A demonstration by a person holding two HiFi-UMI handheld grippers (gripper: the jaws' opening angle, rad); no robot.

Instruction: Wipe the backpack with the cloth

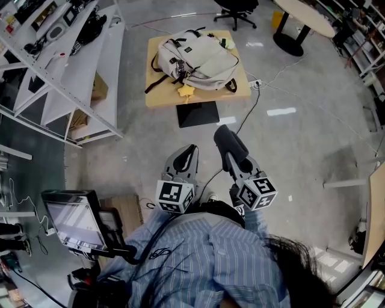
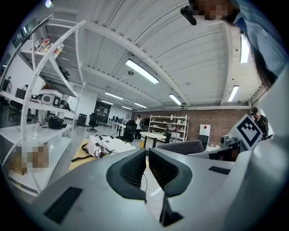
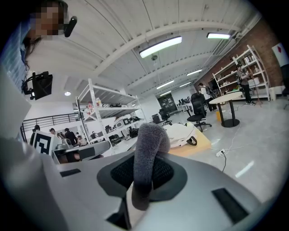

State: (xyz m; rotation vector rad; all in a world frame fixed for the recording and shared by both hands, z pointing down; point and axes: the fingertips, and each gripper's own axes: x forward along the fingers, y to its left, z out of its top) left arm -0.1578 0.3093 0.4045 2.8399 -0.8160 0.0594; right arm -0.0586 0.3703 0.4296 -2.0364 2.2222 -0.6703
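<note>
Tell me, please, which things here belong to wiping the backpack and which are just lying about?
For the job: backpack, on the small table; grey cloth, clamped in the right gripper.

Just lying about: white shelving; office chair; round table; power strip on the floor.

The backpack (image 1: 195, 63) lies on the table (image 1: 157, 96) at the upper centre of the head view. A shelf rack (image 1: 60, 72) stands at its left, and an office chair (image 1: 237, 9) is at the top edge. Below, well apart from the table, the left hand-held gripper (image 1: 187, 150) and right hand-held gripper (image 1: 231, 155) sit side by side. The cloth (image 1: 224, 137) is between the right one's jaws.
</note>
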